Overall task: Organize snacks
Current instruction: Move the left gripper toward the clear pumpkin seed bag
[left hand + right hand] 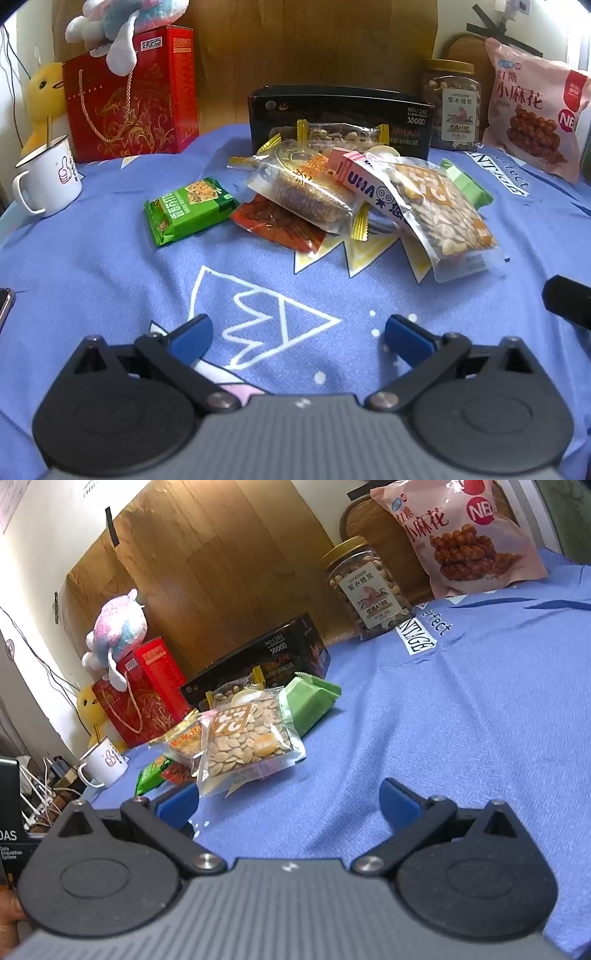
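Note:
A pile of snack packets lies on the blue cloth in front of a black open box. It includes a green biscuit pack, a red packet, a clear cake packet, a pink UHA pack, a clear nut bag and a light green pack. My left gripper is open and empty, short of the pile. My right gripper is open and empty, beside the nut bag and the light green pack. The black box stands behind them.
A red gift bag with a plush toy, a yellow duck and a white mug stand at the left. A nut jar and a big pink snack bag stand at the right back.

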Demonstrator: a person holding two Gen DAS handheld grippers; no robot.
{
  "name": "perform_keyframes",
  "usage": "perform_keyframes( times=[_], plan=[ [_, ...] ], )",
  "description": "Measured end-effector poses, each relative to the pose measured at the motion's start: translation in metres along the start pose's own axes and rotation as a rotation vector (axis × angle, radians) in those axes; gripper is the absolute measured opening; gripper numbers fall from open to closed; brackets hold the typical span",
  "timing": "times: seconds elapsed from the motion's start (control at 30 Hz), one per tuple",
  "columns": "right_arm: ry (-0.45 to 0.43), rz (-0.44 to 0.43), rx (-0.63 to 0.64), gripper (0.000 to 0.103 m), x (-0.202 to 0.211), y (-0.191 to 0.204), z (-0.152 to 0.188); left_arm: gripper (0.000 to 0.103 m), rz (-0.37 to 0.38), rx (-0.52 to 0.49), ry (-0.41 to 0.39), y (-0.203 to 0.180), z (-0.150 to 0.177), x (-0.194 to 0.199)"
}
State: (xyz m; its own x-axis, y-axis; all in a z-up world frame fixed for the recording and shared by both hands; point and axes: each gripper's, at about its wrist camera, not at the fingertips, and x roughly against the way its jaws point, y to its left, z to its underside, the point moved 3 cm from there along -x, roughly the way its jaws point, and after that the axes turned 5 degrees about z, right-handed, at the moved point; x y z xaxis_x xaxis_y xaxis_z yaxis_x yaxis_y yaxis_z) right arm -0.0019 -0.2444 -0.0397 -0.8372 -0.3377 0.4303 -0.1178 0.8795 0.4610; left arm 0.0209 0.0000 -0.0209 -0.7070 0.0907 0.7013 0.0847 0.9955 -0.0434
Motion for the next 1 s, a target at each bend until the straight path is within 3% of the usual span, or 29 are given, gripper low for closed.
perform_keyframes(
  times=[0.13,0.23,0.3,0.43,0.57,0.63,0.7,0.73,0.87,1.0],
  plan=[
    [-0.021,-0.032,-0.014,0.093,0.002,-0.002,-0.008,0.103,0.017,-0.015,-0.006,-0.001,0.002,0.002],
    [-0.014,-0.062,-0.059,0.081,-0.003,-0.005,-0.022,0.102,0.057,-0.013,-0.011,0.003,0.002,0.009],
    [0.020,-0.055,-0.040,0.067,-0.012,-0.001,-0.033,0.097,0.081,0.049,-0.048,0.011,-0.004,0.017],
    [0.052,-0.077,-0.092,0.063,-0.027,-0.005,-0.045,0.087,0.205,0.123,-0.086,0.024,-0.038,0.035],
    [0.122,-0.094,-0.132,0.051,-0.053,-0.011,-0.043,0.070,0.392,0.168,-0.034,0.008,-0.065,0.019],
    [0.173,-0.111,-0.147,0.038,-0.061,-0.012,-0.037,0.056,0.456,0.176,0.021,-0.007,-0.071,0.000],
    [0.196,-0.157,-0.163,0.032,-0.056,-0.006,-0.027,0.026,0.504,0.187,0.082,-0.017,-0.072,-0.019],
    [0.209,-0.172,-0.154,0.031,-0.051,-0.001,-0.022,0.027,0.504,0.204,0.112,-0.020,-0.067,-0.027],
    [0.226,-0.165,-0.062,0.032,-0.020,0.023,-0.002,0.027,0.499,0.190,0.087,-0.015,-0.047,-0.015],
    [0.333,-0.264,-0.038,0.034,-0.005,0.049,0.028,0.031,0.478,0.221,0.051,0.024,-0.030,0.016]
  ],
)
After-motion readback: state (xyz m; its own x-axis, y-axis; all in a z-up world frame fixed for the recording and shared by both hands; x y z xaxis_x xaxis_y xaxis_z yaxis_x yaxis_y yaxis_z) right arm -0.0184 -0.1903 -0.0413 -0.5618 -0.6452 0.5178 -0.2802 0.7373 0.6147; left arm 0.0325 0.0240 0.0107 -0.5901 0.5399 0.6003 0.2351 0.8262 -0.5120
